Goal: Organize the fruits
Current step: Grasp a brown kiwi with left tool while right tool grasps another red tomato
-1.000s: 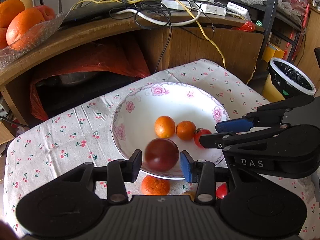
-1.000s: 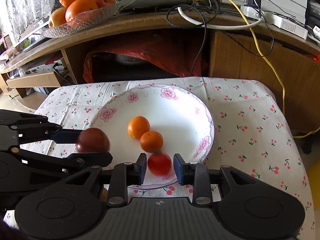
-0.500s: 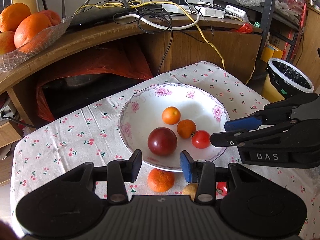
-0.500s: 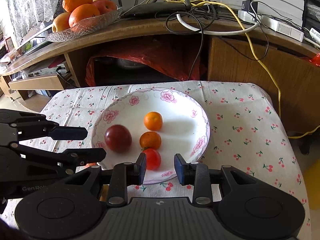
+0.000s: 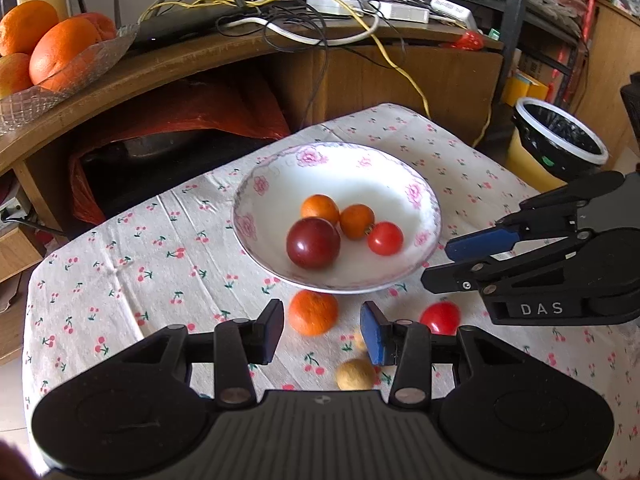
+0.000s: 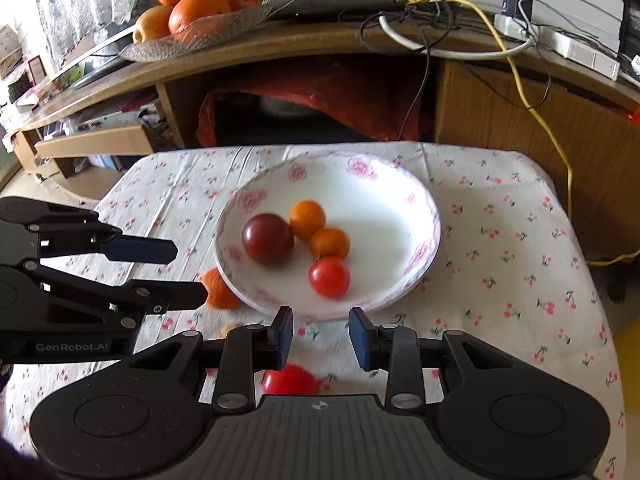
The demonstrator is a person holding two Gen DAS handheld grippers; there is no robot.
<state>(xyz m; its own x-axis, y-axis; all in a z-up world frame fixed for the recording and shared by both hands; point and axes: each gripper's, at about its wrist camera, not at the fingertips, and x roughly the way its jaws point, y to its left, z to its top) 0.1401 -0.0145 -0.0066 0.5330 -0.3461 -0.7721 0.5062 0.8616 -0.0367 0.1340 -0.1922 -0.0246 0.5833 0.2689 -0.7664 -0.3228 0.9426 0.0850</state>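
Observation:
A white bowl with pink flowers (image 5: 400, 164) (image 6: 404, 184) holds a dark red plum (image 5: 313, 243) (image 6: 267, 239), two small oranges (image 5: 320, 208) (image 5: 357, 221) and a red tomato (image 5: 385, 238) (image 6: 329, 277). On the cloth in front lie an orange (image 5: 313, 312) (image 6: 218, 290), a second tomato (image 5: 440, 317) (image 6: 290, 380) and a small yellow fruit (image 5: 355, 375). My left gripper (image 5: 322, 330) is open and empty, just above the loose orange. My right gripper (image 6: 320, 334) is open and empty, at the bowl's near rim.
A cherry-print cloth (image 5: 132, 264) covers the small table. Behind stands a wooden desk (image 5: 180, 60) with cables and a glass dish of oranges (image 5: 60, 48) (image 6: 192, 4). A lined bin (image 5: 560, 140) stands to the right of the table.
Both grippers have pulled back from the bowl, open. The plum and the tomato they had let go now rest in the bowl. More loose fruit shows on the cloth.

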